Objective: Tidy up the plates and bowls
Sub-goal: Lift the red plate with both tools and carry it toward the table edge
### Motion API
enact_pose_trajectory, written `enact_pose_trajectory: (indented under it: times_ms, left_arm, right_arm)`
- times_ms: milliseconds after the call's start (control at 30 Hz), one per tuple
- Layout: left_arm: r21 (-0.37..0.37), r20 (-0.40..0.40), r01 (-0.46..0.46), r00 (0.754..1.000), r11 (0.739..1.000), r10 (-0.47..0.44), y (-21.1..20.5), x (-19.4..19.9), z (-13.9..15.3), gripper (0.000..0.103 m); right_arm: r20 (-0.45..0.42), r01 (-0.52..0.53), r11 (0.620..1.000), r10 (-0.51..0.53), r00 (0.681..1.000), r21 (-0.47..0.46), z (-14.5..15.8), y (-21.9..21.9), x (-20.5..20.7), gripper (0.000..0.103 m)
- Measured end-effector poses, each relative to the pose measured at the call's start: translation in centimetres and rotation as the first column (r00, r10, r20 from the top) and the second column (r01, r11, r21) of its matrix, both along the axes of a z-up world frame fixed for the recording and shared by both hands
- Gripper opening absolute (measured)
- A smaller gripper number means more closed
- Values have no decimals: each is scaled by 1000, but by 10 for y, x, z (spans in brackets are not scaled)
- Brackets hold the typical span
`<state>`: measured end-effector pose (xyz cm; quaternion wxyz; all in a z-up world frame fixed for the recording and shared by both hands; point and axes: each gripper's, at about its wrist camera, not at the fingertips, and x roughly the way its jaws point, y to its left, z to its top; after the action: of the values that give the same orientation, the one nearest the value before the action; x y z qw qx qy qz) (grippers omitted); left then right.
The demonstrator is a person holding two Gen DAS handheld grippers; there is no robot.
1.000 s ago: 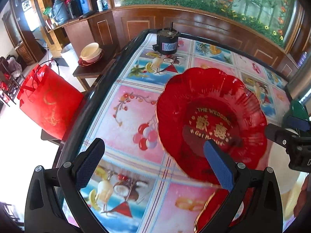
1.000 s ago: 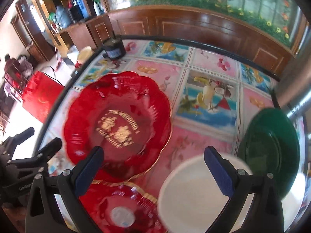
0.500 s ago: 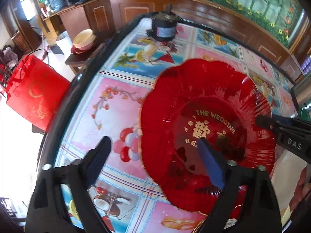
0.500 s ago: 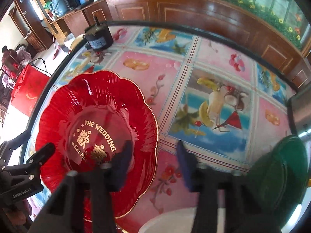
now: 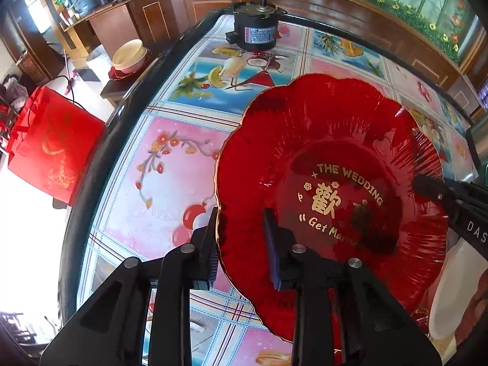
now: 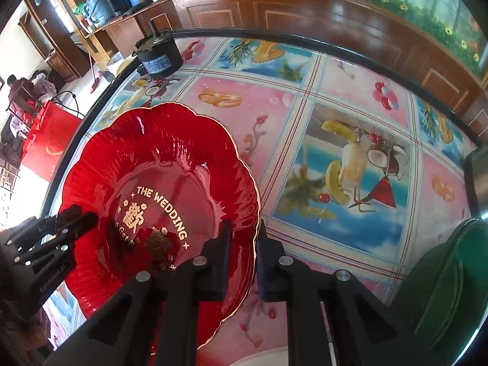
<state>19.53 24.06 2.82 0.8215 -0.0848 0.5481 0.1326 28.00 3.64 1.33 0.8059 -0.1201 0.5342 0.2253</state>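
Both claws clamped on opposite edges of the red plate.

The left claw [image 5: 241, 241] has just been closing and now pinches the scalloped, gold-trimmed rim of the red plate [image 5: 332, 158], one pad under the edge and one on the inner face. The right claw [image 6: 244, 253] has likewise just closed and grips the rim on the other side. The plate is translucent red with gold lettering at its centre. It sits near the left edge of the bench [image 6: 350, 140], whose cloth shows fruit and drinks, with a green plate [image 6: 445, 283] at the right edge of the right wrist view.
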Motion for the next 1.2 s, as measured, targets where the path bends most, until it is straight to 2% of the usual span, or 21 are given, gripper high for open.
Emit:
enact_pose_trajectory:
  times_ms: [67, 167, 400, 600, 900, 1200]
  left_arm:
    - [-27, 10, -12, 1000, 1000, 13, 3, -3, 0, 22]
    - [-8, 25, -3, 1000, 1000, 3, 3, -9, 4, 22]
    - [-20, 55, -33, 998, 999, 34, 22, -28, 19, 22]
    - [-29, 80, -52, 995, 998, 54, 44, -67, 36, 22]
    - [8, 124, -38, 992, 999, 37, 58, -165, 61, 22]
    - [-16, 69, -39, 997, 999, 40, 75, -263, 30, 22]
  right_arm:
    - [5, 1, 1000, -1, 1000, 3, 1, 1, 1, 12]
    - [32, 3, 1000, -4, 999, 11, 3, 1, -4, 12]
    - [78, -15, 1000, 14, 997, 10, 11, 12, -21, 13]
    - [100, -52, 998, 49, 994, 25, 26, 32, -46, 13]
    - [107, -84, 995, 78, 991, 50, 36, 48, -132, 15]
    - [53, -92, 994, 89, 995, 54, 14, 47, -238, 16]
